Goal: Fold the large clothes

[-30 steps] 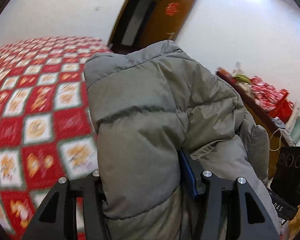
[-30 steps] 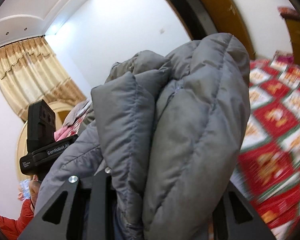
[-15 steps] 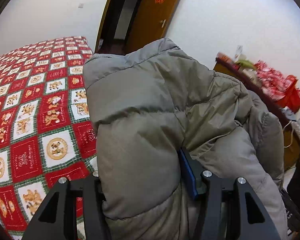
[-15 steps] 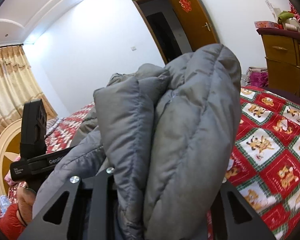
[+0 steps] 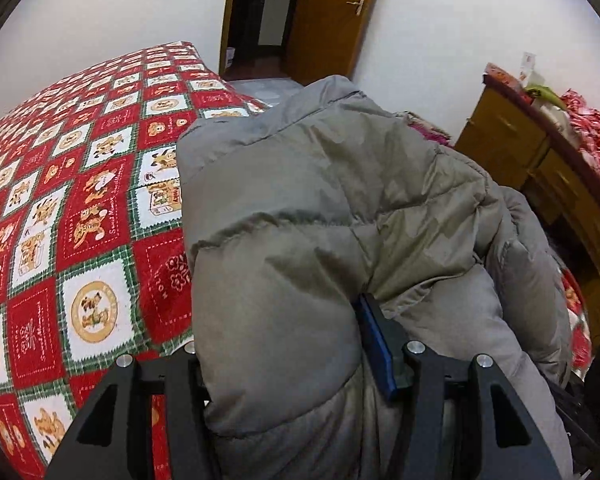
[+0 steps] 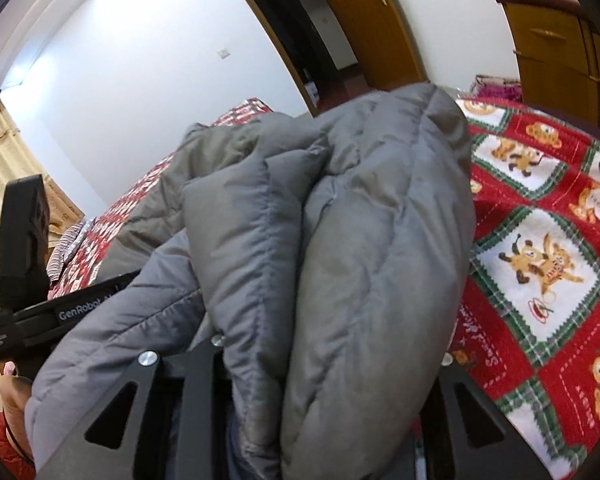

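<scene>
A bulky grey puffer jacket (image 5: 320,200) fills the middle of the left wrist view, bunched into thick folds. My left gripper (image 5: 284,360) is shut on a fat fold of it, and the blue pad (image 5: 374,344) presses into the fabric. In the right wrist view the same jacket (image 6: 380,220) hangs doubled over. My right gripper (image 6: 324,380) is shut on that thick bundle, its fingertips buried in the padding. The left gripper's black body (image 6: 24,260) shows at the left, held by a hand (image 6: 12,396). The jacket is held above the bed.
A bed with a red, white and green patchwork quilt (image 5: 80,200) lies below and to the left; the quilt (image 6: 540,260) is at the right in the right view. An open wooden door (image 5: 324,20) is behind. A wooden cabinet (image 5: 540,160) piled with things stands at the right.
Both grippers have tilted downward and sunk toward the bed with the jacket still gripped. The quilt now looks nearer and fills more of both views.
</scene>
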`<state>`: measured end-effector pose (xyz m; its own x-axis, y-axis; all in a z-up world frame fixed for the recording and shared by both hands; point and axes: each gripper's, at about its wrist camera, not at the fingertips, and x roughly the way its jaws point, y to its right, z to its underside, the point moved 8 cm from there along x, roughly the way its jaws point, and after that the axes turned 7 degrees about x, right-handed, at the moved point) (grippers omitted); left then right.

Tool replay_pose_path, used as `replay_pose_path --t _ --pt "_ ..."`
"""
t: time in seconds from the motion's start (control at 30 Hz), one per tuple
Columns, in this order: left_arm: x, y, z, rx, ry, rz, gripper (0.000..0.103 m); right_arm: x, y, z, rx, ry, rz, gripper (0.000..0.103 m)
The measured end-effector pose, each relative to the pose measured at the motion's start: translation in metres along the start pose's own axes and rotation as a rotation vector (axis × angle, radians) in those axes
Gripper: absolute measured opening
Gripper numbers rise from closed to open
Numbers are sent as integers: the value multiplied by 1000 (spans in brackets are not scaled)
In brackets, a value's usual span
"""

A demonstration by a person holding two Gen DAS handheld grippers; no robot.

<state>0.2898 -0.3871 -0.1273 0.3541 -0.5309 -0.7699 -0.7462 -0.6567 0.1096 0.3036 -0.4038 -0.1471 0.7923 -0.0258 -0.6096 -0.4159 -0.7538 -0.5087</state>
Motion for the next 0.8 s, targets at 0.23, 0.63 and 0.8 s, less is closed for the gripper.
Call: replay_pose_path --t 0.23,0.63,0.8 --pt "13 1 3 19 42 -60 63 15 13 -1 30 -33 14 32" --pt "9 8 5 109 56 -79 67 -58 25 -6 -6 69 138 57" --pt "9 11 3 138 56 -110 67 -92 3 -40 -12 181 165 57"
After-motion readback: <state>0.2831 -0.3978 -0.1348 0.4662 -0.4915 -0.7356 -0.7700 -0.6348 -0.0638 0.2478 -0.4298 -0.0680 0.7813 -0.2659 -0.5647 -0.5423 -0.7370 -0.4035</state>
